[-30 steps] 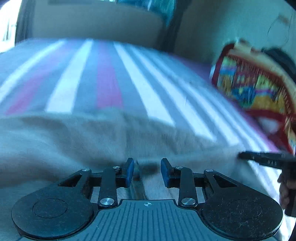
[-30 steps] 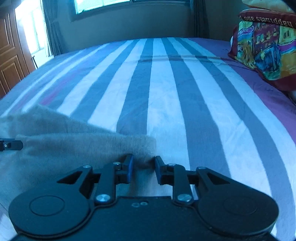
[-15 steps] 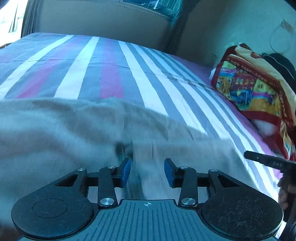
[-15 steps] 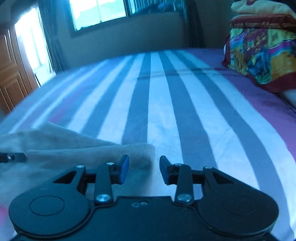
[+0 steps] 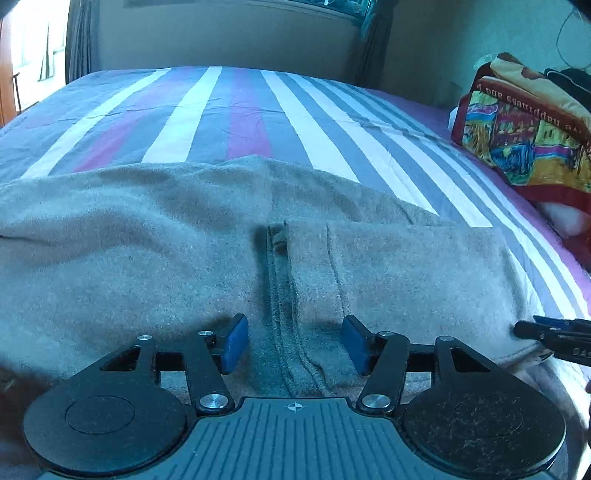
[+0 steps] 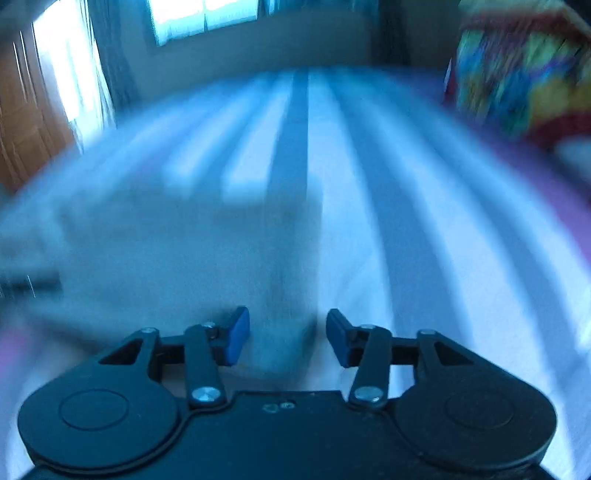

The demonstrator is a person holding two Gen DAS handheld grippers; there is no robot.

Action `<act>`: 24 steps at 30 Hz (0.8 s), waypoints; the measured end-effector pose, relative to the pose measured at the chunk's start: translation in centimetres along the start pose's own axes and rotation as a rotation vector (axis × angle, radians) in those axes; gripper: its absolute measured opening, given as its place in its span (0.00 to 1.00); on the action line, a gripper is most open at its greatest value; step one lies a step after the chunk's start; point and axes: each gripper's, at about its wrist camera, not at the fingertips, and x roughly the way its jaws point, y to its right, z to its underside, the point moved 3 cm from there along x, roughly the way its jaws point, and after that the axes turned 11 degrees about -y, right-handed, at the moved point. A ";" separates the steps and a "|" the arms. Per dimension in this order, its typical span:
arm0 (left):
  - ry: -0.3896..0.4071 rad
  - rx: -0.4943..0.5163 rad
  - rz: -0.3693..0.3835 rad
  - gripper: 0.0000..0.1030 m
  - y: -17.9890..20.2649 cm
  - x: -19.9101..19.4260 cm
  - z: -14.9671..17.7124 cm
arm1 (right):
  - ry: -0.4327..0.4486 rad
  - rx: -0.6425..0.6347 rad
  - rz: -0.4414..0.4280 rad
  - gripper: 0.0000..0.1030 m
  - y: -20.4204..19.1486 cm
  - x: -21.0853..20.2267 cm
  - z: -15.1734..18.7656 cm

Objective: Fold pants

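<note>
The beige pants (image 5: 155, 251) lie spread across the striped bed, waist end toward me, with the fly and button (image 5: 279, 245) at the middle. My left gripper (image 5: 293, 345) is open, its blue pads on either side of the fly seam just above the cloth. My right gripper (image 6: 288, 336) is open over the pants' right corner (image 6: 184, 266); that view is blurred by motion. The right gripper's tip also shows in the left wrist view (image 5: 554, 332) at the pants' right edge.
The striped bedsheet (image 5: 240, 110) stretches away to the far wall. A colourful pillow (image 5: 528, 147) lies at the right side of the bed. A window (image 6: 203, 18) and a wooden door (image 6: 22, 110) are at the far left.
Both grippers have opened wider and let go of the pants' waist. The pants now lie flat on the bed. The right gripper is moving, so its view is blurred.
</note>
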 end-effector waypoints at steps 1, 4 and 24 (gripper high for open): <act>0.000 -0.003 0.003 0.55 0.1 -0.3 0.0 | 0.023 0.007 0.001 0.45 0.0 -0.3 0.1; 0.000 0.009 0.007 0.55 0.1 -0.8 0.1 | 0.038 0.039 -0.014 0.46 0.2 -1.5 0.2; 0.348 -0.877 0.341 0.73 -29.3 -6.2 9.1 | 0.084 0.077 -0.015 0.51 0.3 -3.1 0.5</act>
